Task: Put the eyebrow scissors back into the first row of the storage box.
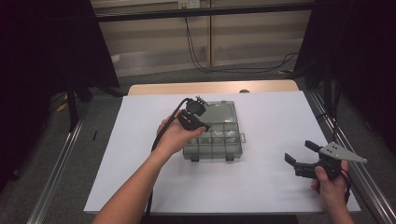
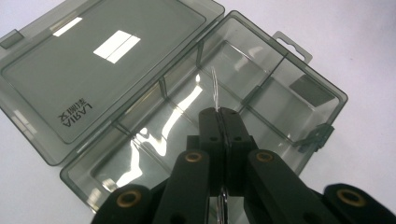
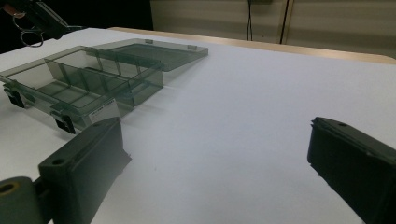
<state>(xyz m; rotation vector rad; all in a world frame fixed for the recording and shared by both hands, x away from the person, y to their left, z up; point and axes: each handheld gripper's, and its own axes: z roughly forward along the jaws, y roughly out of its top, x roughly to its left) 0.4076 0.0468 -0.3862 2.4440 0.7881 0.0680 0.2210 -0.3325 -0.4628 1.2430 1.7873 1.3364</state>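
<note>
A smoky clear plastic compartment box (image 1: 214, 148) lies open in the middle of the white sheet, its lid (image 1: 219, 112) flat behind it. My left gripper (image 1: 206, 126) hovers over the box's left compartments, shut on a thin metal ring. In the left gripper view the ring (image 2: 215, 88) stands edge-on between the closed jaws of the left gripper (image 2: 219, 112), above the box (image 2: 299, 63), whose compartments look bare. My right gripper (image 1: 297, 150) rests open near the sheet's right front corner. Its jaws stand wide in the right gripper view, right gripper (image 3: 215, 135), with the box (image 3: 84, 88) and the ring (image 3: 29, 36) far left.
A white sheet (image 1: 261, 182) covers most of the wooden table (image 1: 261, 86). Metal rails run along both sides of the table. Cables hang on the wall behind. Two black latches (image 1: 194, 158) sit on the box's front edge.
</note>
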